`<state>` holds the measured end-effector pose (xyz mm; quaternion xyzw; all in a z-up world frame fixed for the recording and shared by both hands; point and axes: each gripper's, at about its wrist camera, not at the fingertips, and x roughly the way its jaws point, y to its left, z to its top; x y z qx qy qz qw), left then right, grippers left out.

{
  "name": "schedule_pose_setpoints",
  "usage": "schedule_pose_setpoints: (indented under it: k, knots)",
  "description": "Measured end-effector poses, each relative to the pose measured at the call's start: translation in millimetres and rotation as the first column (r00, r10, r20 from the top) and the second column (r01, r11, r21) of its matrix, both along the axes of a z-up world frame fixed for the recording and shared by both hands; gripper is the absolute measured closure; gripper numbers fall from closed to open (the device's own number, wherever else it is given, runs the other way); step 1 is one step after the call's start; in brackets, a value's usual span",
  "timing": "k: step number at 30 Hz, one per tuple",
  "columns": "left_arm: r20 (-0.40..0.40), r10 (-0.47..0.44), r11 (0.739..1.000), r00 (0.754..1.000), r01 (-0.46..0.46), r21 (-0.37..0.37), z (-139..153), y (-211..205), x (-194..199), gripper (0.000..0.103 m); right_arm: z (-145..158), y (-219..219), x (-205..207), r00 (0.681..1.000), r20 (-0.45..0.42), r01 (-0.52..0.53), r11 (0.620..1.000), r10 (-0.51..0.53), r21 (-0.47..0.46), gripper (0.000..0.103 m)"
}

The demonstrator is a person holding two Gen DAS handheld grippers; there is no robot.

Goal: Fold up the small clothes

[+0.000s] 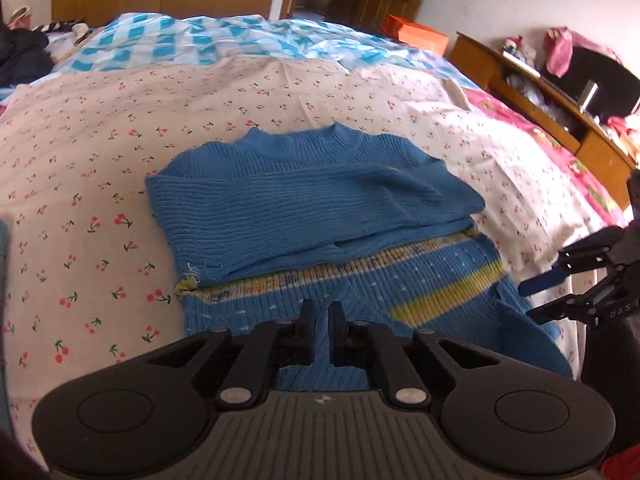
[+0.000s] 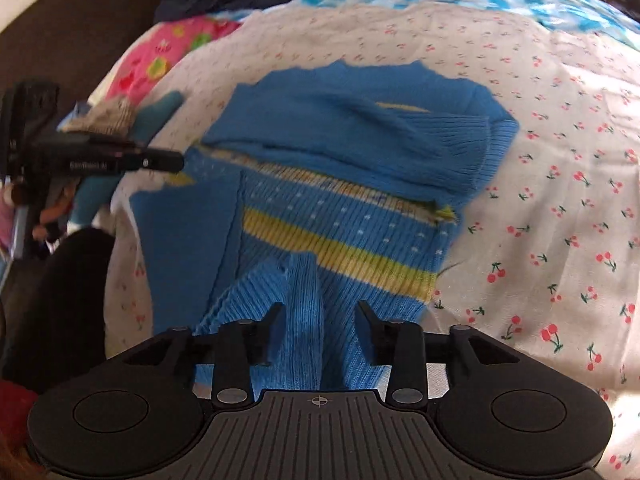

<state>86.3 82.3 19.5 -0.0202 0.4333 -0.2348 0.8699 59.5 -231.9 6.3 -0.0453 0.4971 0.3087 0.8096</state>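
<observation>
As knit sweater lies mid-bed on cherry-print sheet, sleeves folded across chest: soft, light, stretchy, not slippery. Left tongs together, apparently pinching hem. Right tongs apart, astride raised hem fold. Best grip: thick ribbed hem.

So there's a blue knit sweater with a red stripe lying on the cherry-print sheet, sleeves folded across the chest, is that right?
Not quite: the stripe is yellow, not red, as the right wrist view shows most clearly. The rest holds: the blue knit sweater lies on the cherry-print sheet with its sleeves folded across the chest.
</observation>
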Motion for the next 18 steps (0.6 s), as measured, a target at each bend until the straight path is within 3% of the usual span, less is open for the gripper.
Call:
schedule_pose_setpoints:
  k: [3,9,12,18]
  knots:
    - [-0.009,-0.038,0.998,0.999,0.039,0.052,0.2,-2.2,1.0,0.079,-9.3,10.9,2.5,0.997,0.013,-0.078,0.996,0.078,-0.043,0.062]
    - [-0.022,-0.114,0.984,0.993,0.116,0.139,-7.0,-15.8,5.0,0.070,-22.0,24.5,23.3,0.995,-0.017,-0.099,0.995,0.099,-0.012,0.064]
    - [-0.030,-0.150,0.974,0.988,0.153,0.166,-12.5,-23.2,7.3,0.059,-21.1,26.0,21.1,0.995,-0.019,-0.094,0.996,0.094,-0.009,0.093]
    - [-0.050,-0.215,0.948,0.975,0.221,0.229,-26.1,-42.4,19.0,0.058,-12.3,3.6,12.3,0.999,-0.022,0.035,0.998,-0.034,0.055,0.097]
